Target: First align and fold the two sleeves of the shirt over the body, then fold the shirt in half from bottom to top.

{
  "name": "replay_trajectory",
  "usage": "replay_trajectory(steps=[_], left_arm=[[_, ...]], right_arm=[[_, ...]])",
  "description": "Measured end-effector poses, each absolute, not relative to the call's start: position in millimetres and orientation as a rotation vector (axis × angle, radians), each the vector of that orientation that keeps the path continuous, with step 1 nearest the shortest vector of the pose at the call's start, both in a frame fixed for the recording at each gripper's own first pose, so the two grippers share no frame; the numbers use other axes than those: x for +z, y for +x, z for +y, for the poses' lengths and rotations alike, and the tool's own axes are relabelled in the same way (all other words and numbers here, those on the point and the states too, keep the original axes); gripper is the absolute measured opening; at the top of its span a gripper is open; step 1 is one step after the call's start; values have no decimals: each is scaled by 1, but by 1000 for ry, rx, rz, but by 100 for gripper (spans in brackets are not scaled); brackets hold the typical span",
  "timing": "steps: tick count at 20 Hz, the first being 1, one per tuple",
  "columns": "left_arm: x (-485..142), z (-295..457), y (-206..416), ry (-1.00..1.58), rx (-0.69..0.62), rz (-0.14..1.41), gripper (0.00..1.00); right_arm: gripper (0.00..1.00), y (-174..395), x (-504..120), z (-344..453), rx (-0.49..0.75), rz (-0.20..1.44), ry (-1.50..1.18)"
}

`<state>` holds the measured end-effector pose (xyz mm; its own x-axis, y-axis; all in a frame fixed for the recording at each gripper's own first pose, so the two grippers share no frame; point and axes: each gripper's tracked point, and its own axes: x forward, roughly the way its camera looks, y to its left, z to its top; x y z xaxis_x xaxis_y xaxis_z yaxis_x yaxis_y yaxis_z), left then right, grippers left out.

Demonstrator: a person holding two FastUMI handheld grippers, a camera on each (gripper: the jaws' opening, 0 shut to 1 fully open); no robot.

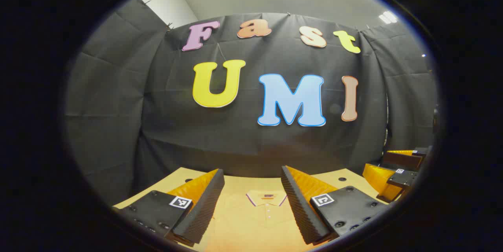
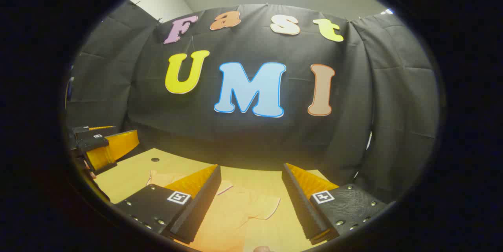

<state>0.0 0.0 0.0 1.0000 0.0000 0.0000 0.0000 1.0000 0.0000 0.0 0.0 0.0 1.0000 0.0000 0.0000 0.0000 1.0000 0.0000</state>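
Note:
An orange polo shirt lies flat on the table, collar toward the far wall. My left gripper hovers above it, open, with the collar showing between its fingers. In the right gripper view the shirt spreads below, one short sleeve lying out to the right near the table's middle. My right gripper is open over that sleeve side, nothing between its fingers. The right gripper also shows at the far right of the left gripper view, and the left gripper at the far left of the right gripper view.
The table is light wood with small dark holes, and its far edge meets the black cloth wall. Bare tabletop lies beyond the shirt on both sides.

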Motion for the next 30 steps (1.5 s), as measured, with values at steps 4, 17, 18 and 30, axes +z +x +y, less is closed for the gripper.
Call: replay_trajectory(steps=[4, 17, 18, 30], left_arm=[[-7, 1, 1, 6, 3, 15, 95], [-19, 8, 7, -1, 9, 48, 94], [-20, 7, 8, -3, 5, 51, 95], [-27, 11, 20, -5, 2, 72, 95]], right_arm=[[96, 5, -7, -3, -2, 19, -3], [97, 38, -44, -16, -29, 144, 57], [97, 42, -47, -16, -27, 156, 59], [97, 104, -116, -29, -34, 372, 165]])
